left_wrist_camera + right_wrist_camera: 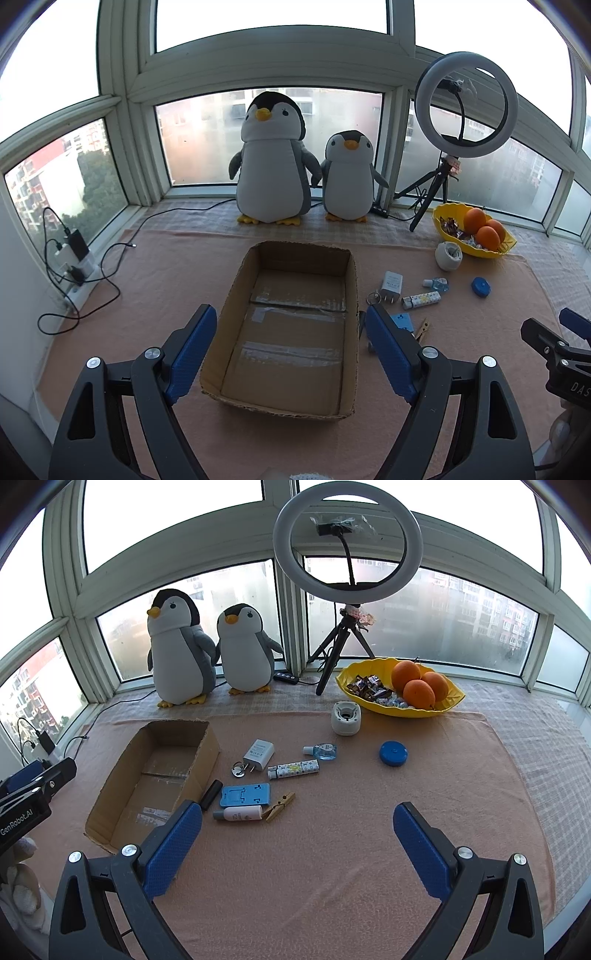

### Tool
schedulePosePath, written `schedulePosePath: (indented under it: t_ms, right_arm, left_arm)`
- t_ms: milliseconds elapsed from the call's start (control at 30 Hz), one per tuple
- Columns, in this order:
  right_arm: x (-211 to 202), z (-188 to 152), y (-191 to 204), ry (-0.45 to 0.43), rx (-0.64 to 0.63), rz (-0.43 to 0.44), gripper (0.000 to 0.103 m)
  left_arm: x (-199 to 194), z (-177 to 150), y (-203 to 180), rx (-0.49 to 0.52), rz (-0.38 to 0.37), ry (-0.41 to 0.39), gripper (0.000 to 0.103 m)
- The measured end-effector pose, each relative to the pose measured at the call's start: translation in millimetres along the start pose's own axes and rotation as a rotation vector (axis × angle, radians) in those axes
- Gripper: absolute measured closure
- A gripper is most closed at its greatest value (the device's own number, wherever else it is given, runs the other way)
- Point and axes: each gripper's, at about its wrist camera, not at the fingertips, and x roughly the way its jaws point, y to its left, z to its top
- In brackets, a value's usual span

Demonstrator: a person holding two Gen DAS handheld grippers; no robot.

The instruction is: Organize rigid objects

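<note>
Two grippers hang spread wide with nothing between their fingers: our left gripper (290,343) above the cardboard box (155,775), our right gripper (297,830) over bare pink cloth (351,849) to the box's right. We see the box holding nothing. Just right of the box lie a black cylinder (211,794), a blue phone stand (245,794), a white bottle (240,814) and a wooden clothespin (280,805). Farther right of the box sit a white charger (259,754), a patterned tube (293,768), a small blue-liquid bottle (321,751) and a blue round case (394,753).
</note>
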Motion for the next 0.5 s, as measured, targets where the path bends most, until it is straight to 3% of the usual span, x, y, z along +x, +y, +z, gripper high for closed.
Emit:
schedulePosePath:
  t_ms: [500]
  right_arm:
    - [9.5, -0.6, -4.3, 0.026, 0.008, -0.004, 0.001]
  left_arm:
    - [23.1, -9.8, 17.3, -0.022, 0.054, 0.054, 0.020]
